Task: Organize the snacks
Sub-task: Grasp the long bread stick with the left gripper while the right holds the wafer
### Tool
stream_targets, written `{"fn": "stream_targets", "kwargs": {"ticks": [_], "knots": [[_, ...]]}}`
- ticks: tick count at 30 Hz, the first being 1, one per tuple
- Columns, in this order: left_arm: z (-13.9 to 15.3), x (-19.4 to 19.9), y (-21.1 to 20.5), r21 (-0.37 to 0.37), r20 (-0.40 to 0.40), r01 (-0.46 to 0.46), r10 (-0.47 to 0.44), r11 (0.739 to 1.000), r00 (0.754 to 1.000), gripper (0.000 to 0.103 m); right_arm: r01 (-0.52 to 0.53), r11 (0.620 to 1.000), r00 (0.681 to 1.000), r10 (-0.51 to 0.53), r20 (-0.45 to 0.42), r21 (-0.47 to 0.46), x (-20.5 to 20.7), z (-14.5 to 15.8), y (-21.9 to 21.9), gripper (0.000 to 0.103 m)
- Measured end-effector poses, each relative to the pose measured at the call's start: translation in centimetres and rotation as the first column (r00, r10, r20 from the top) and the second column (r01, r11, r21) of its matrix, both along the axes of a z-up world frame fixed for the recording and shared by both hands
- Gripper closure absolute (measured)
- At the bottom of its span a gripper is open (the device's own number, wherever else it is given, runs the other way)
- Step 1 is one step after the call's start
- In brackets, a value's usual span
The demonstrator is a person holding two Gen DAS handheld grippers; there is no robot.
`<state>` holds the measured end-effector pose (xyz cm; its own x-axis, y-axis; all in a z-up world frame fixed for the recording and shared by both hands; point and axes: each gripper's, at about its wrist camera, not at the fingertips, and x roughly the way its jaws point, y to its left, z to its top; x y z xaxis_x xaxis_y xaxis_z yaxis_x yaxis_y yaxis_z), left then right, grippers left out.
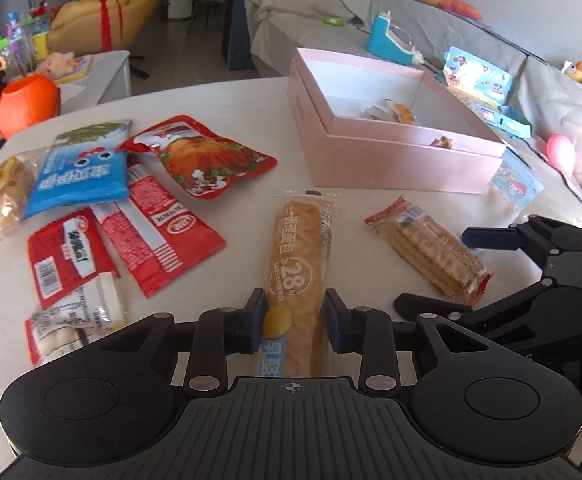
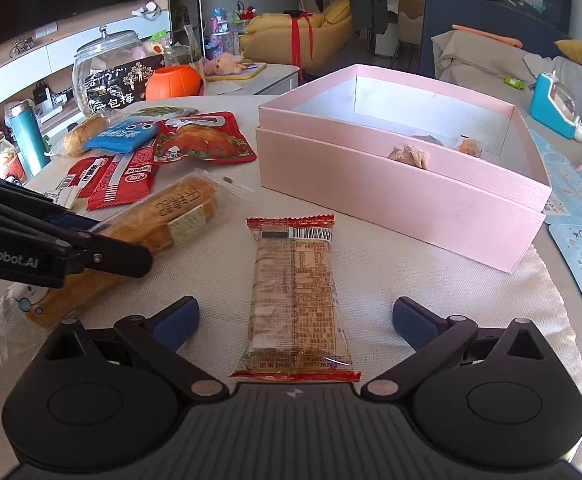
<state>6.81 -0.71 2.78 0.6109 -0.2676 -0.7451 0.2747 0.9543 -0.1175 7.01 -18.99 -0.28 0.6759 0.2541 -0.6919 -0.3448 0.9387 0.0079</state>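
Snacks-wise, long clear-wrapped cheese bread stick point(image 1: 297, 264) sits pinched between the left claw point(image 1: 295, 320) pads while the right claw point(image 2: 295, 320) gapes around the red-ended cracker packet point(image 2: 295, 300), so slippery film might slide out mid-lift toward the pink cardboard box point(image 1: 391, 160) ahead.

1. "28%" was read on the long bread packet point(image 1: 297, 276), printed among Chinese characters.
2. "enRobot.AI" was seen in white letters on the left gripper point(image 2: 71, 248), its first letters cut off by the picture's edge.
3. The characters "包梅" were read on the black label of the glass jar point(image 2: 109, 76).
4. A barcode was printed on the biscuit packet point(image 2: 297, 296), above small print too fine to be read.
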Motion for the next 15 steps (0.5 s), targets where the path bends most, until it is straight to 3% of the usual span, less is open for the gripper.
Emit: {"fn": "stream_targets", "kwargs": {"ticks": [2, 6, 15], "knots": [[-0.1, -0.4, 0.5, 0.03, 0.013, -0.032, 0.031, 0.999, 0.999, 0.067, 0.0, 1.0, 1.0, 0.0, -0.001, -0.003, 0.0, 0.0, 0.0, 0.0], [-0.5, -0.1, 1.8, -0.037, -0.009, -0.054, 0.053, 0.998, 0.999, 0.066, 0.004, 1.0, 1.0, -0.004, -0.001, -0.008, 0.1, 0.0, 0.1, 0.0], [-1.1, 0.1, 1.6, -0.053, 0.043, -0.018, 0.02, 0.998, 0.999, 0.064, -0.002, 1.0, 1.0, 0.002, -0.007, -0.007, 0.4, 0.0, 0.1, 0.0]]}}
